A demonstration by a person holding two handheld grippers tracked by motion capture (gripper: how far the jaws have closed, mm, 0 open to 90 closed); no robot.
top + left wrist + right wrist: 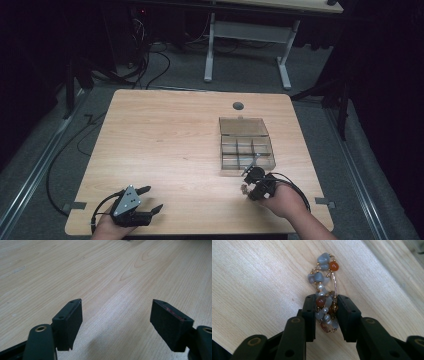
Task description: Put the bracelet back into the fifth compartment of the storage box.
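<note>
A beaded bracelet of grey, orange and pearl-white beads on gold links lies bunched on the wooden table. My right gripper is shut on its near end, both pads pressing the beads, while the far loop sticks out past the fingertips. In the high view that gripper sits near the table's front right, just in front of a clear plastic compartment box whose lid stands open. My left gripper rests at the front left, jaws wide apart over bare wood.
The compartment box has several small sections and lies right of the table's centre. A round cable port sits near the far edge. Beyond the table are another desk's legs and floor cables.
</note>
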